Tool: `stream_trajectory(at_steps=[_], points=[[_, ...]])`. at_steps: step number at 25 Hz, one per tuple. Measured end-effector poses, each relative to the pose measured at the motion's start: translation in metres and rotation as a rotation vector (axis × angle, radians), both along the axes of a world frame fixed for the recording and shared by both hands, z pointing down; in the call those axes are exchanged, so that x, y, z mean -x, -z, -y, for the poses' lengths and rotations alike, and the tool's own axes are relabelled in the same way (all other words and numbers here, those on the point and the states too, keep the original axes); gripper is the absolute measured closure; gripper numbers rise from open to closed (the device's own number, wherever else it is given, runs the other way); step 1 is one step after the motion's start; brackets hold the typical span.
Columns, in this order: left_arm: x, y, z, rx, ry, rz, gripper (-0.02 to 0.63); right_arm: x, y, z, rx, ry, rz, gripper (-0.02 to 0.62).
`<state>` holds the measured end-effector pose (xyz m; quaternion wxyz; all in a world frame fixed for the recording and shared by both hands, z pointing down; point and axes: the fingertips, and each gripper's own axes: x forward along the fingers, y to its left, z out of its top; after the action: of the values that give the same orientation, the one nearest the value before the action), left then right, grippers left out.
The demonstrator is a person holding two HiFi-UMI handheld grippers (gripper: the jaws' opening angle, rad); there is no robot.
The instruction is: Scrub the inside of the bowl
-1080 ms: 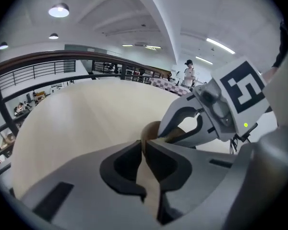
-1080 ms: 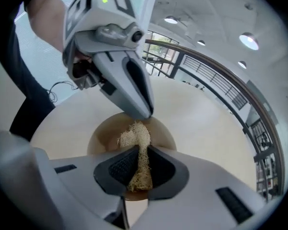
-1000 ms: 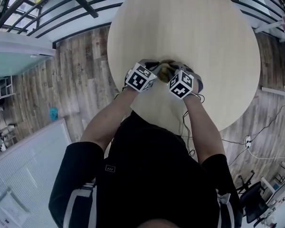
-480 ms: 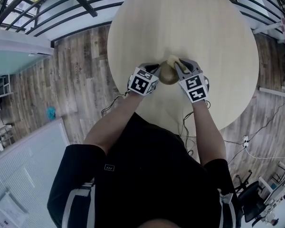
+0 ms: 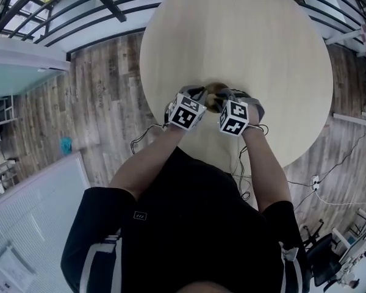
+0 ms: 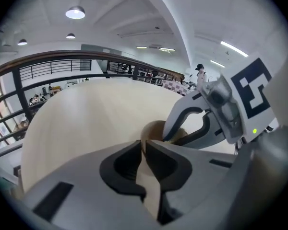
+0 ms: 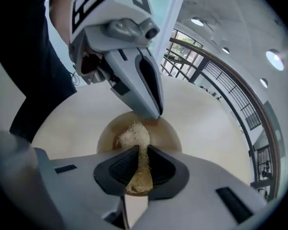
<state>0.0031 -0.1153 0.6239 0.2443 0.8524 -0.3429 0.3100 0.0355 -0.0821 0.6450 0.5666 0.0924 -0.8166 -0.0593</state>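
Round pale desk (image 5: 244, 35) on a mezzanine, railing (image 5: 79, 23) behind it, plank floor (image 5: 104, 90) below. The small brown bowl (image 7: 169, 134) stands upright on the desk near my edge, right between both grippers.

A straw-coloured fibre scrubber (image 7: 132, 135) has its loose end down inside the bowl, against the near inner wall. The other end is clamped in the right gripper (image 7: 139, 150), whose jaws are closed on it with fibres squeezed flat between the pads.

The left gripper (image 6: 144, 145) has its jaws drawn almost together, pinching the far rim of the bowl. From the right gripper view its tips sit on the rim edge, one inside and one outside as best I can tell.

My read on the step: we're mid-scrub, not setting up. The bowl is braced and the scrubber is in contact.

The next move wants a sweep round the inner wall and across the bottom with steady downward push. The left grip has to resist, because the bowl looks light and a thin rim pinch could let it twist or tip. I'd use small circular strokes rather than long ones.

Pose: the left forearm (image 5: 140, 163) and right forearm (image 5: 265, 163) both reach forward from the torso and converge on the bowl. The right gripper points steeply down into it. The left comes in on a shallower slant from the other side.
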Motion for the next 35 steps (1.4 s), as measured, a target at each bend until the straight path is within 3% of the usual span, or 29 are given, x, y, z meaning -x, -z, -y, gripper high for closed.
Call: stream_trajectory(at_steps=[5,8,14,21,26,29,35], points=[[0.003,0.002,-0.003,-0.003,0.01,-0.031,0.569,-0.003,-0.001,0.03,-0.075,-0.245,0.099,0.532],[0.004,0.003,-0.01,0.006,0.007,-0.036,0.56,-0.001,0.004,0.035,-0.143,-0.281,0.088,0.532],[0.011,0.011,-0.016,-0.065,-0.022,-0.033,0.557,-0.002,0.035,0.038,-0.132,-0.4,0.214,0.532],[0.017,0.012,-0.029,-0.067,-0.104,-0.04,0.552,-0.037,0.075,0.042,-0.125,-0.718,0.4,0.532],[0.023,0.018,-0.022,-0.091,-0.117,-0.077,0.554,-0.06,0.098,0.036,-0.142,-0.883,0.526,0.532],[0.02,0.023,-0.017,-0.11,-0.124,-0.094,0.554,-0.069,0.105,0.029,-0.145,-0.942,0.584,0.532],[0.014,0.041,-0.011,-0.162,-0.118,-0.113,0.554,-0.082,0.13,0.014,-0.158,-0.953,0.688,0.532]])
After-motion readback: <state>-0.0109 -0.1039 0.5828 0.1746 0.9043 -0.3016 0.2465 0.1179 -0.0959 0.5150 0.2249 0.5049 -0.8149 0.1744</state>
